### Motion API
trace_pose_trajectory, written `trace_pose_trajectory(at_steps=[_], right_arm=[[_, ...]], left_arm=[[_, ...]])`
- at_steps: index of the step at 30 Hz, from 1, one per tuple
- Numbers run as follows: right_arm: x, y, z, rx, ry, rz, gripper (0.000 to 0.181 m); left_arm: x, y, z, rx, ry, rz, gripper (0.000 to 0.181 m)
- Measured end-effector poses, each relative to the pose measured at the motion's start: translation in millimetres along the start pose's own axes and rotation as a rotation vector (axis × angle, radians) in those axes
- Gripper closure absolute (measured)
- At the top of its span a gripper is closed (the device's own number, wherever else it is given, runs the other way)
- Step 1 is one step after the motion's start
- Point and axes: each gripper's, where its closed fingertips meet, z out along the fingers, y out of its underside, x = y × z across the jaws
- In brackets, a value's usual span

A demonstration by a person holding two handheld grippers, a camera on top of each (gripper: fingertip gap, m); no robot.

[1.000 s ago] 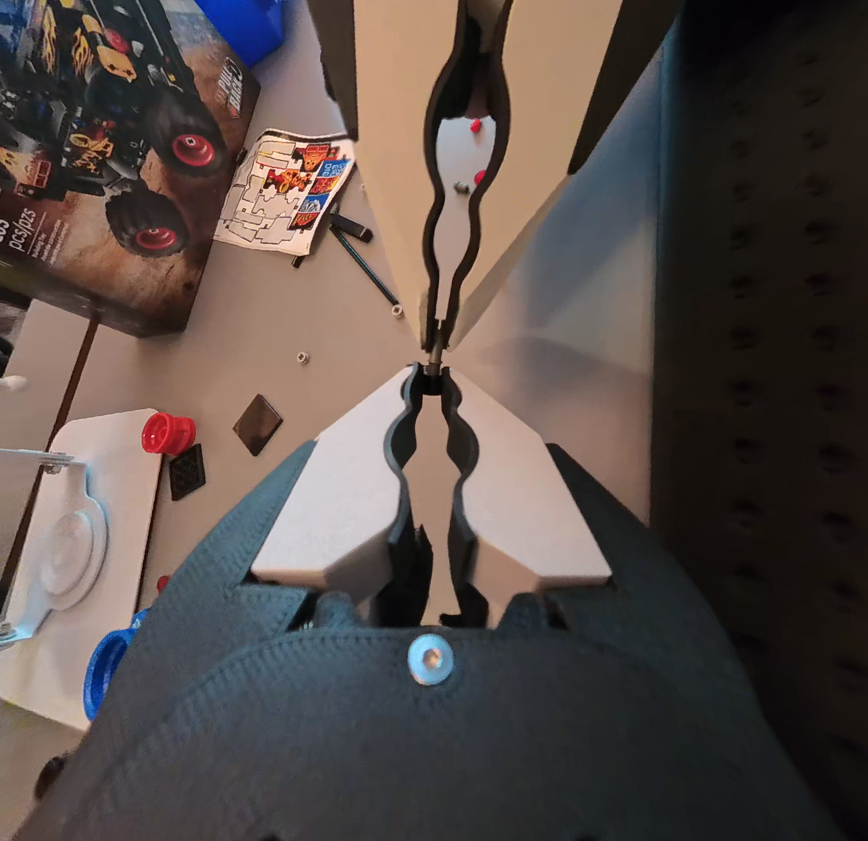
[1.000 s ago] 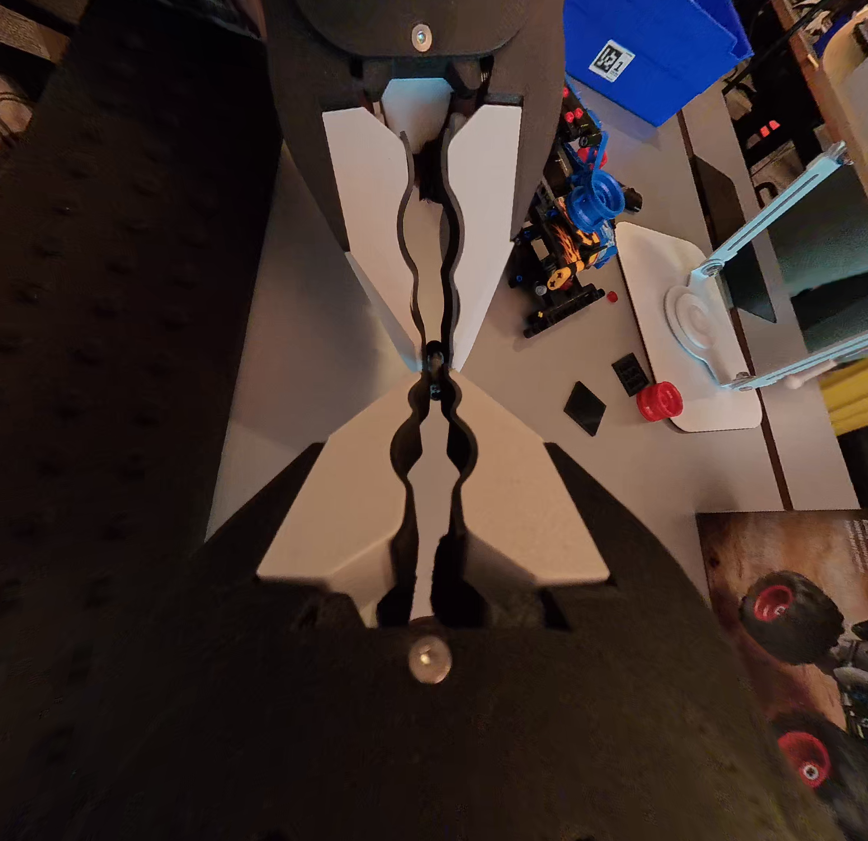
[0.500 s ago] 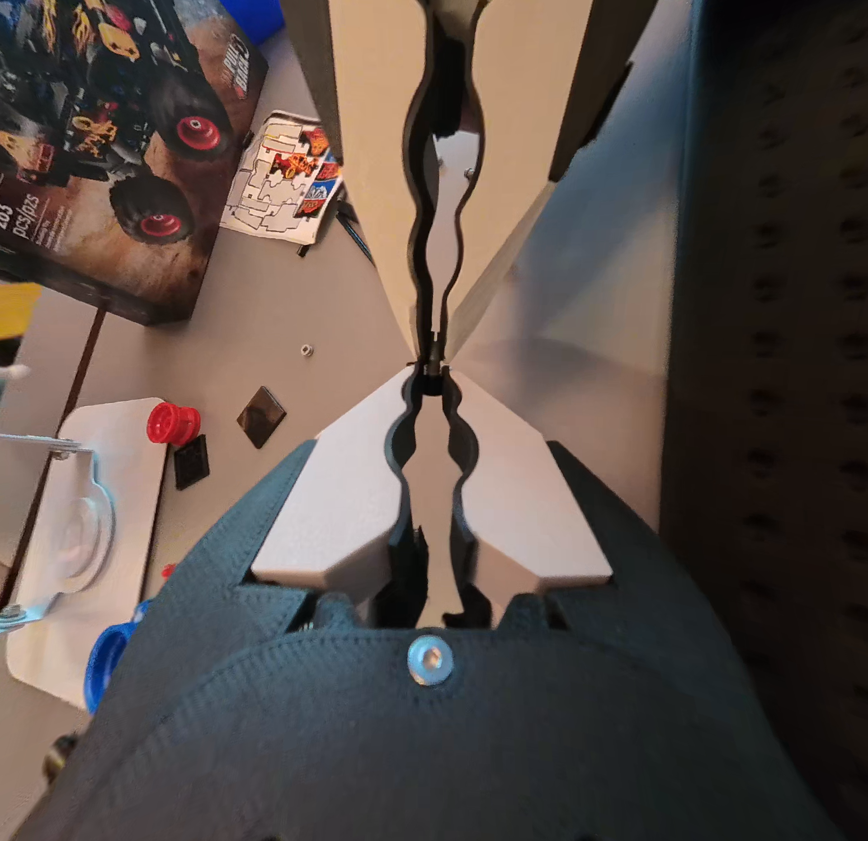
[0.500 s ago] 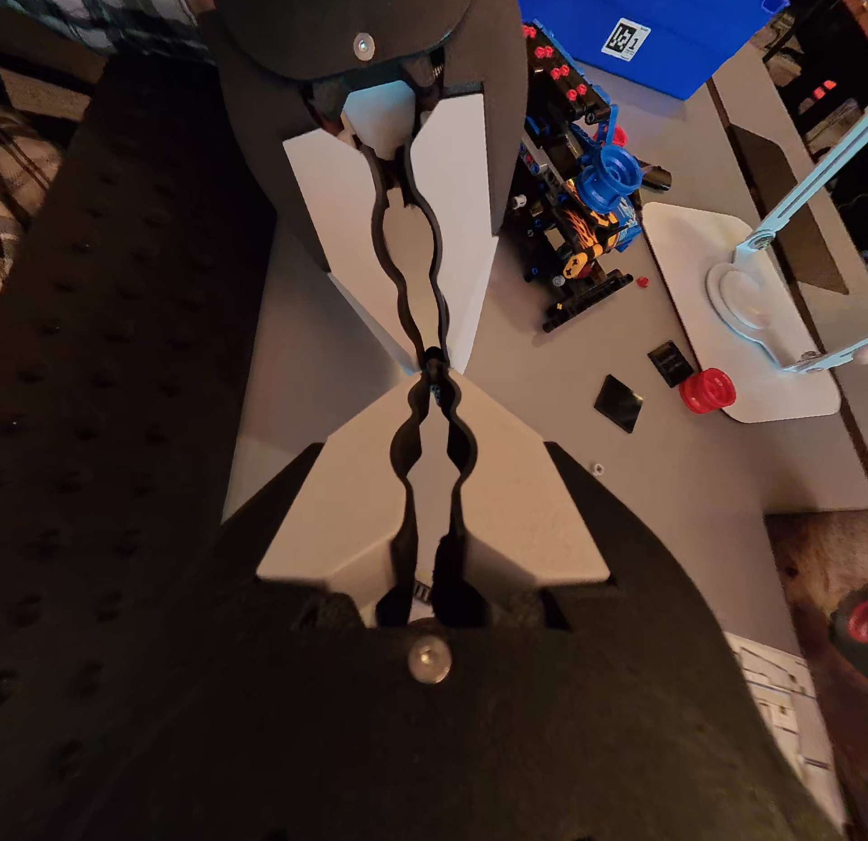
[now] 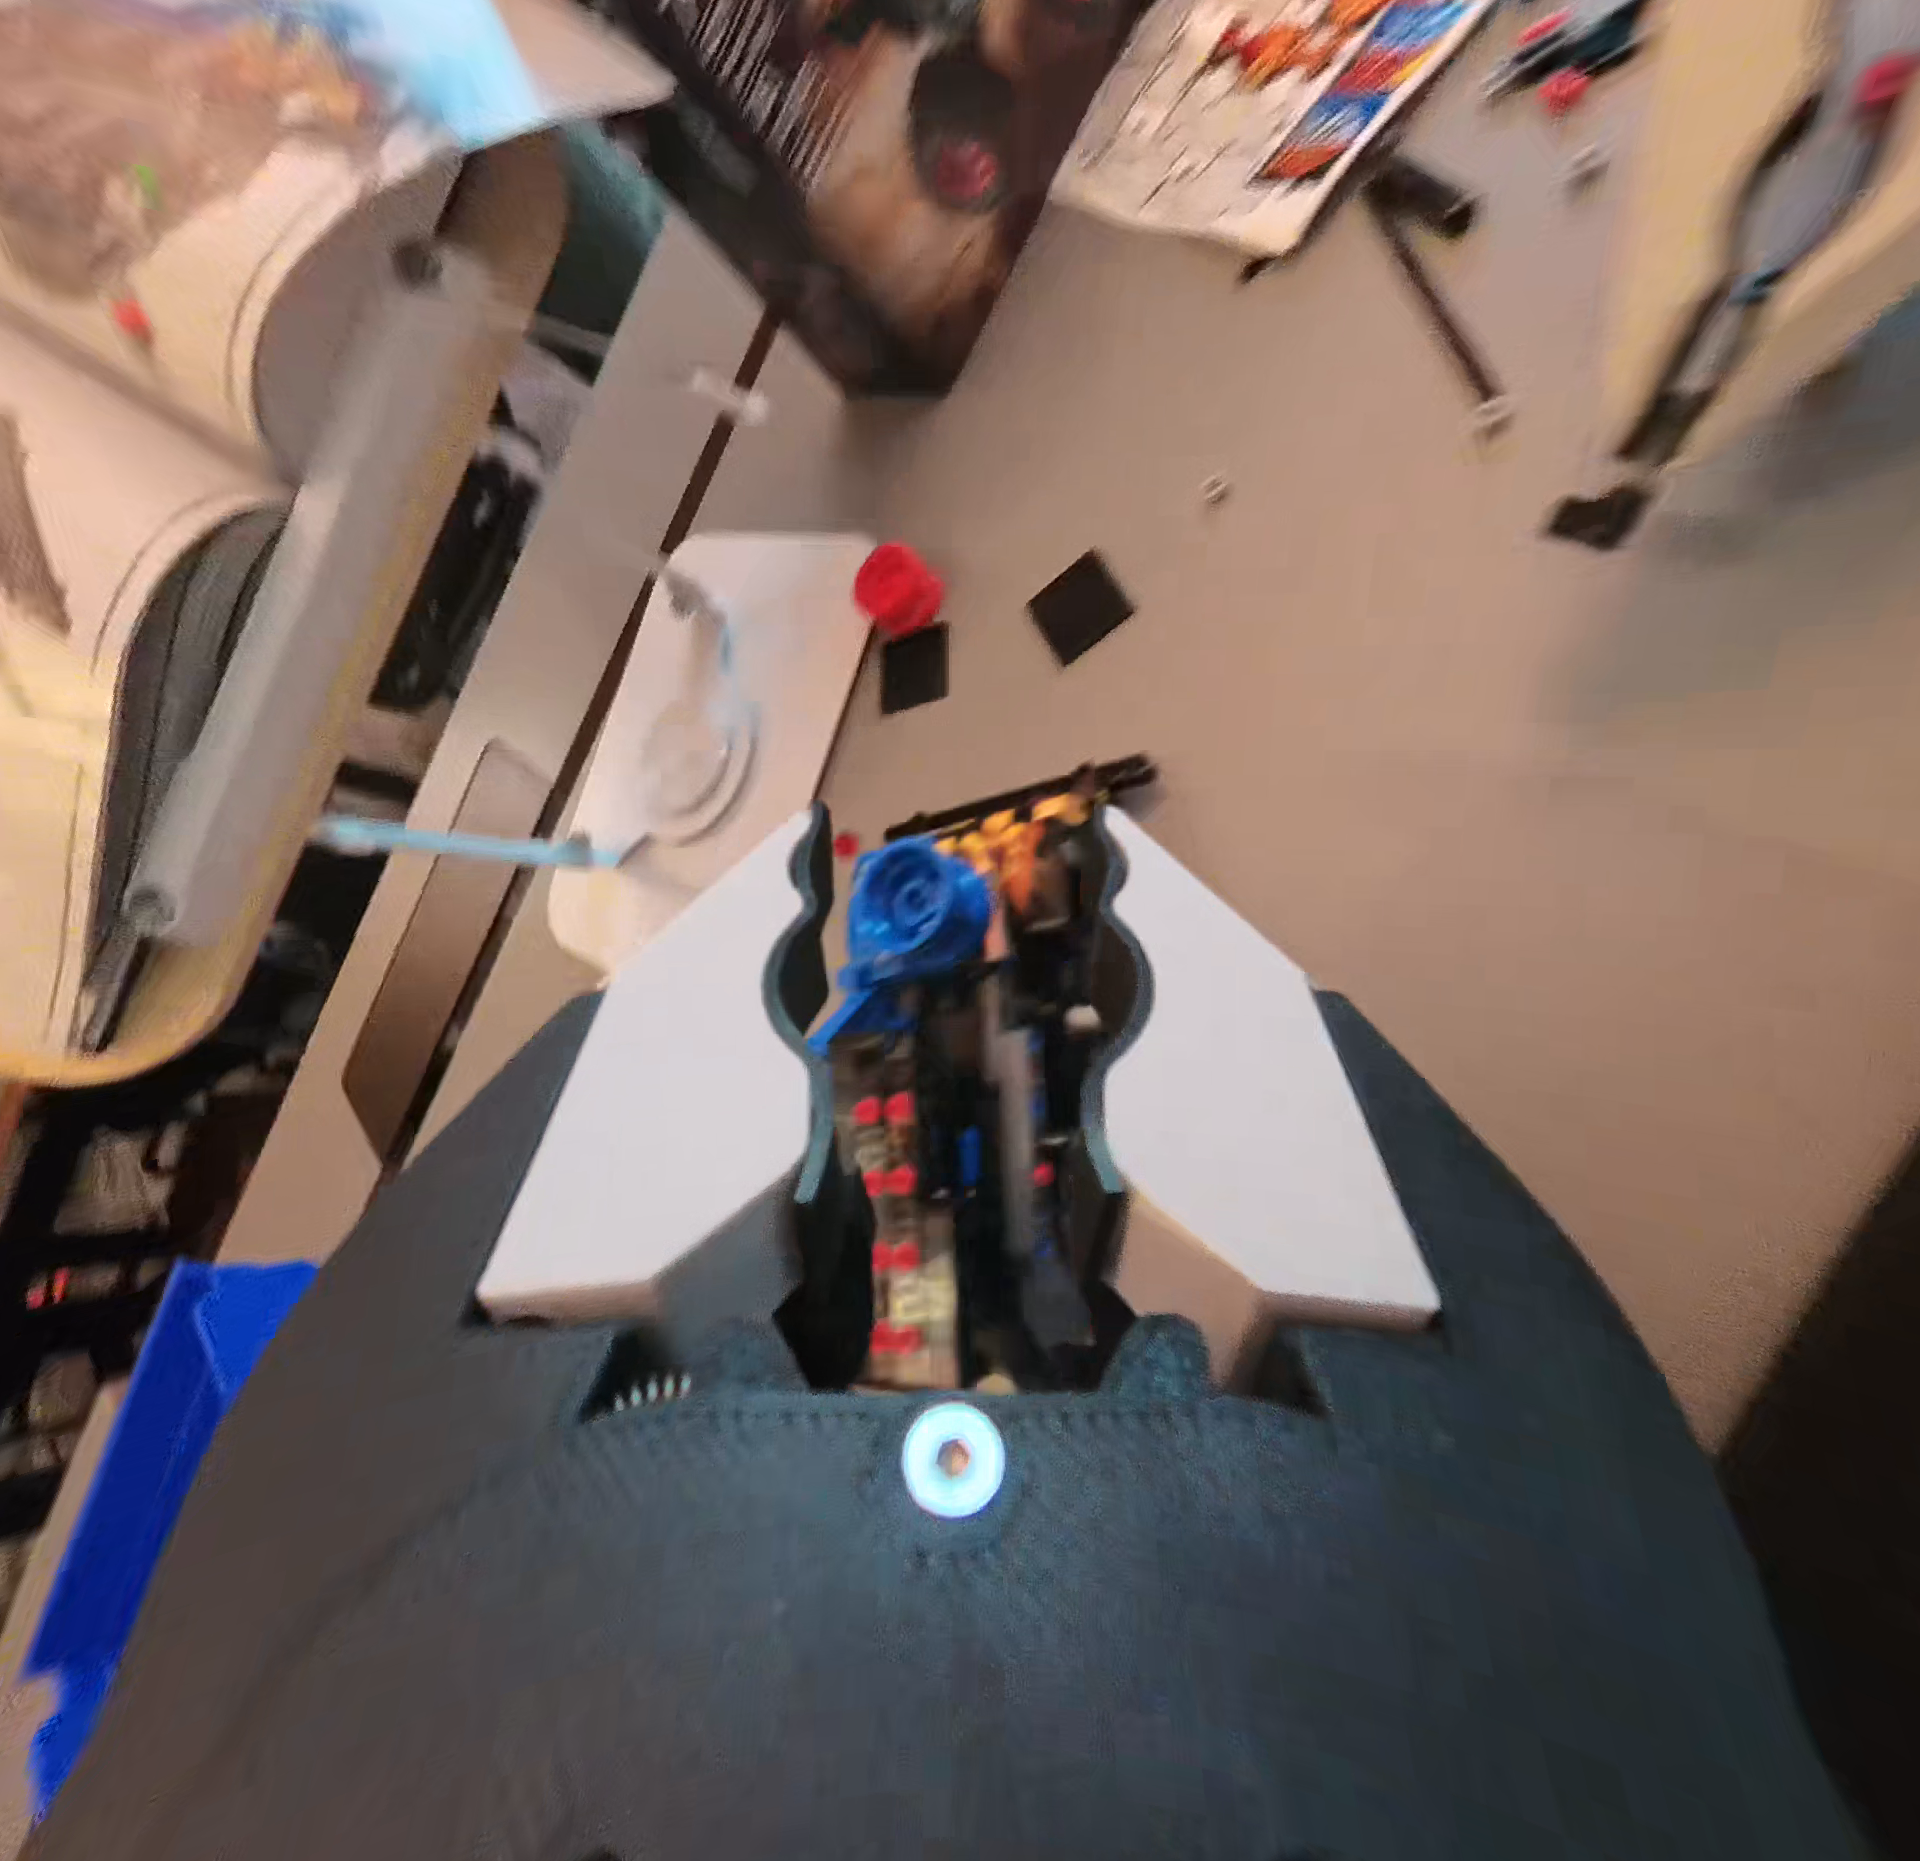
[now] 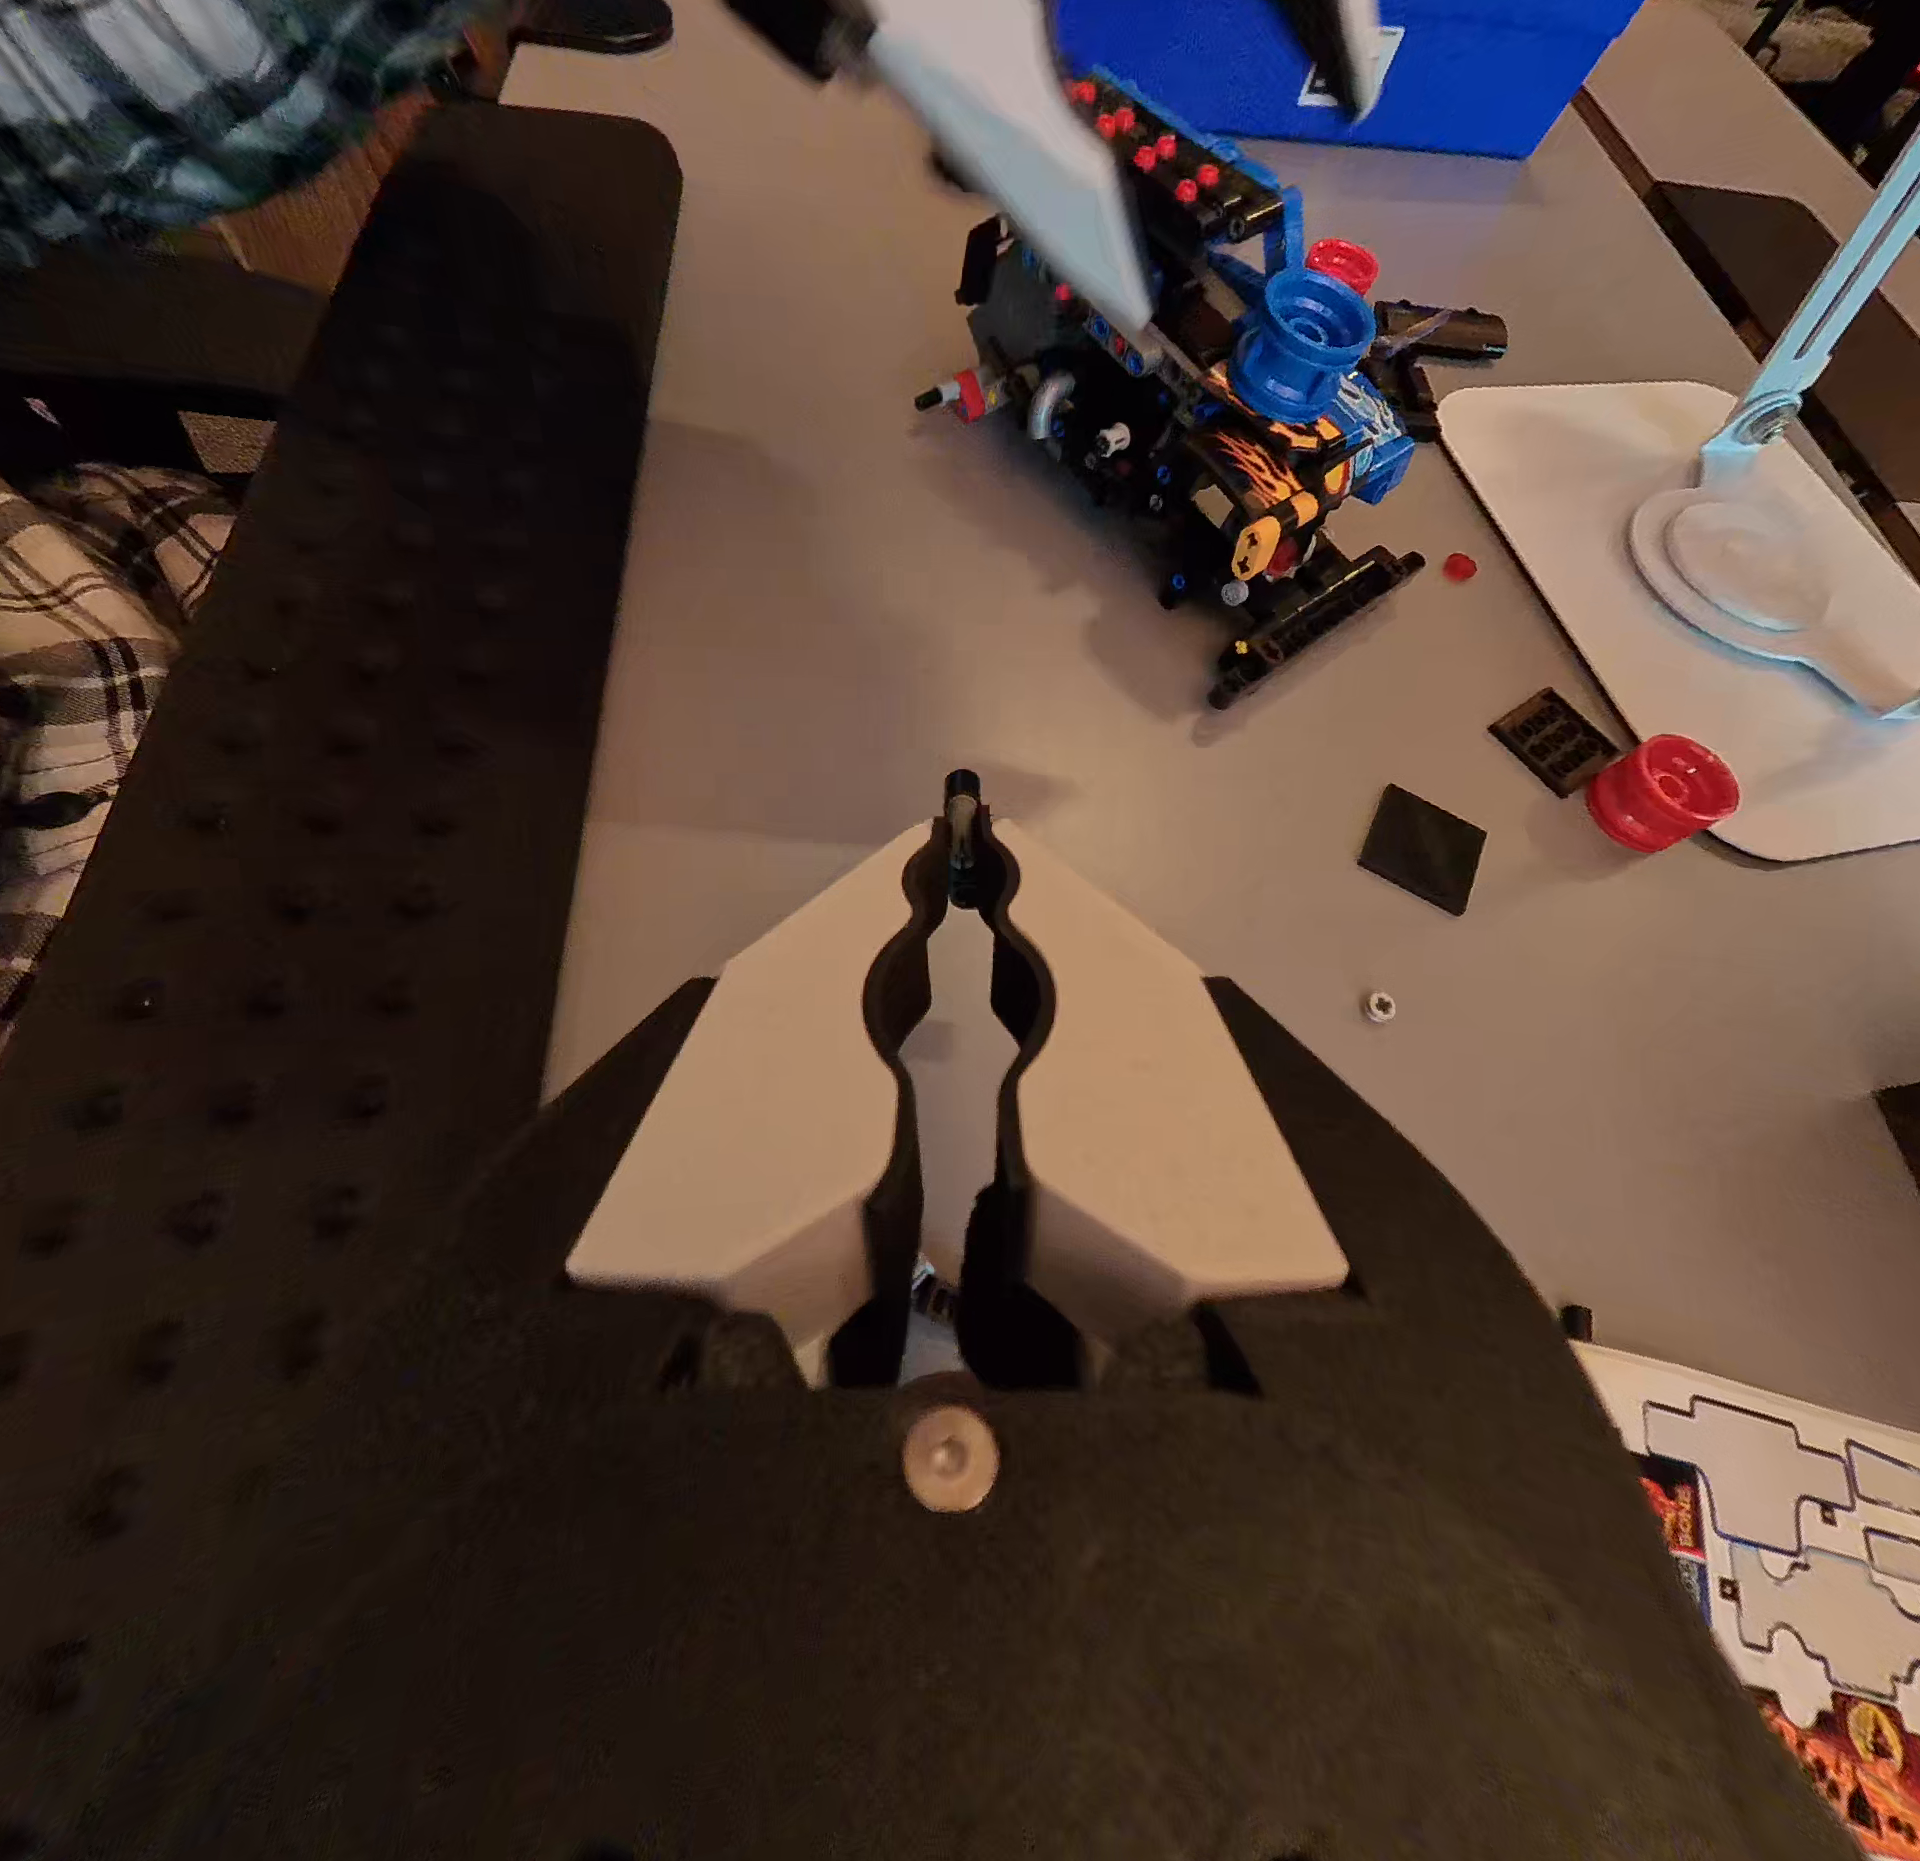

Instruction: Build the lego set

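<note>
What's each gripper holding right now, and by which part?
The right gripper pinches a small dark pin by its lower end. The left gripper holds nothing, open over the truck model.

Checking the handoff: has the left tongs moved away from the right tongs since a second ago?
Yes. The left tongs left the right tongs, now open over the truck model by the blue bin.

The table (image 6: 831, 585) looks smooth and matt grey. The red wheel hub (image 6: 1660, 793) and blue hub (image 6: 1299, 341) are glossy plastic. The sticker sheet (image 6: 1787, 1520) seems glossy paper, though partly cut off. The studded mat (image 6: 312, 772) is matt black.
</note>
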Motion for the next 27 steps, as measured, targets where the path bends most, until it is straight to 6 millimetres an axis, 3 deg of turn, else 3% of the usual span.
trace_pose_trajectory(at_steps=[3, 8, 11, 14, 21, 27], right_arm=[[0.5, 2.9, 1.3, -0.021, 0.020, -0.028, 0.179], [-4.3, 0.6, 1.9, -0.011, 0.011, -0.052, 0.179], [-4.6, -0.6, 0.6, 0.001, 0.004, -0.051, 0.179], [-7.0, -1.6, 0.9, 0.005, -0.006, -0.056, 0.179], [-7.2, -2.3, -0.1, 0.012, -0.010, -0.055, 0.179], [-6.0, -1.3, -0.5, 0.013, -0.007, -0.047, 0.179]], left_arm=[[-15.8, 14.0, 11.3, -0.049, 0.107, -0.125, 0.131], [-11.2, 35.8, 35.9, -0.150, 0.223, -0.202, 0.125], [-10.5, 41.3, 42.2, -0.168, 0.231, -0.223, 0.132], [-11.2, 41.9, 44.6, -0.152, 0.223, -0.223, 0.150], [-18.6, 37.2, 38.4, -0.102, 0.176, -0.210, 0.151], [-26.7, 25.9, -3.4, -0.028, 0.104, -0.190, 0.151]])
